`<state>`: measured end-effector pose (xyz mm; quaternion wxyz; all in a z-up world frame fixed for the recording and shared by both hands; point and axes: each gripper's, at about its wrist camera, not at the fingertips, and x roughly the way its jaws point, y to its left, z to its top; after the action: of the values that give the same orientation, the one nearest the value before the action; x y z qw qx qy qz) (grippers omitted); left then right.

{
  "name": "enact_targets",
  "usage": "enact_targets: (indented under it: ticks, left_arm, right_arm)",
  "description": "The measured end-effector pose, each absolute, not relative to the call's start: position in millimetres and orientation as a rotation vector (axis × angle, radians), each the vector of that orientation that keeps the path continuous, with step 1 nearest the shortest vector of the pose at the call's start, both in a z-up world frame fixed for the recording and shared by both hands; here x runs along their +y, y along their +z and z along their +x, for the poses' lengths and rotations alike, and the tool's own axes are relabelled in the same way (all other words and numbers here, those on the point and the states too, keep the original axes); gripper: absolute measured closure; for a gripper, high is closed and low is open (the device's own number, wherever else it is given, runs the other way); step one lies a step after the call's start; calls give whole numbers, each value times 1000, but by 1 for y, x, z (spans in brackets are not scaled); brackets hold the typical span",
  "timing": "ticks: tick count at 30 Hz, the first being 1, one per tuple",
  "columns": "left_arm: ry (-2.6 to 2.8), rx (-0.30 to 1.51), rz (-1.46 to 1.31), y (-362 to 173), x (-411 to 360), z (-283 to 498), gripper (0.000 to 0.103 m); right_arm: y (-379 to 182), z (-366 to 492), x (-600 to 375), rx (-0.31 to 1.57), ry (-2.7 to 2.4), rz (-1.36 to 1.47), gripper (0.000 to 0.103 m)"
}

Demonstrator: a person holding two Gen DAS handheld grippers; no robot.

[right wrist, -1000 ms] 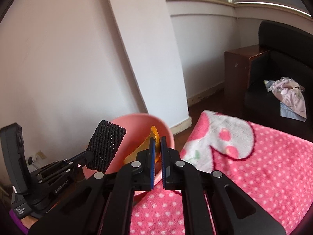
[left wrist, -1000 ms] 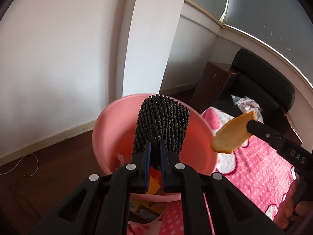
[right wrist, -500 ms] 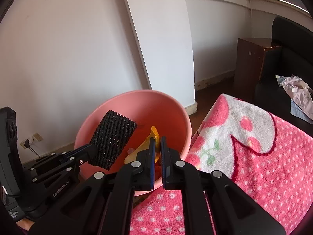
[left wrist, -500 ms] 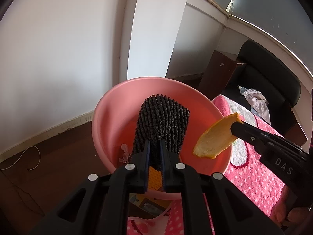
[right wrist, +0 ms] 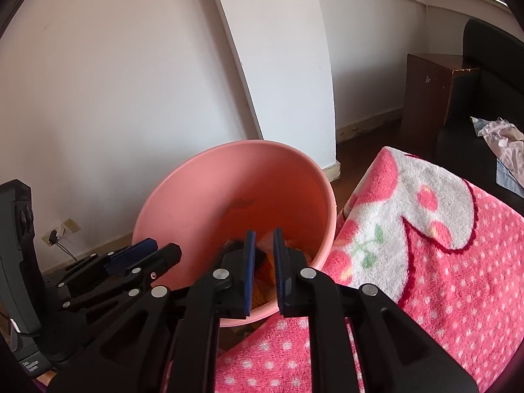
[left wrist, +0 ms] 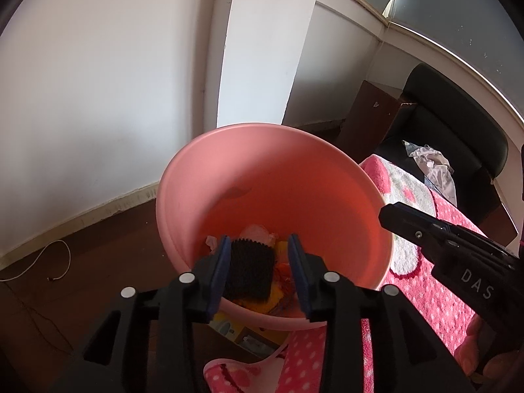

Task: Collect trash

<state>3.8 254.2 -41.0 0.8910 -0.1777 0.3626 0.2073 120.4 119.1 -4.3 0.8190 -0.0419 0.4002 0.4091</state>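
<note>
A pink basin [left wrist: 262, 127] stands at the edge of the pink dotted blanket [left wrist: 435, 298]. My left gripper [left wrist: 258, 255] hangs over its near rim, its jaws opening. The black mesh sleeve [left wrist: 250, 270] lies down inside the basin, seen between the jaws and free of the pads. Orange and yellow scraps [left wrist: 283, 273] and crumpled white paper [left wrist: 258, 231] lie around it. My right gripper [right wrist: 261, 249] also points into the basin [right wrist: 229, 170], its jaws opening to a narrow gap with nothing gripped. From this side the left gripper [right wrist: 160, 250] shows at lower left.
White walls and a pillar stand close behind the basin. A dark wooden cabinet [right wrist: 429, 98] and a black chair [left wrist: 458, 111] with crumpled cloth [left wrist: 432, 167] are at right. A thin cable [left wrist: 42, 262] lies on the brown floor. A yellow box [left wrist: 239, 330] sits under the basin.
The left jaws opened and the black mesh sleeve dropped into the basin. The right jaws parted and the orange peel left them. Both grippers moved nearer over the basin.
</note>
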Motion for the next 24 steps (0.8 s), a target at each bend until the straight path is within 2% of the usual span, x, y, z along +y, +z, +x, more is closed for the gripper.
enact_targets:
  ticks: [17, 19, 24]
  left_arm:
    - [438, 746, -356, -39, 249, 5, 58]
    - [436, 746, -354, -38, 248, 5, 53]
    - [434, 738, -348, -34, 245, 4, 50]
  right_arm:
    - [-1, 113, 107, 854, 882, -61, 91]
    - [-1, 112, 105, 854, 883, -61, 91]
    - [-1, 109, 102, 857, 882, -54, 91]
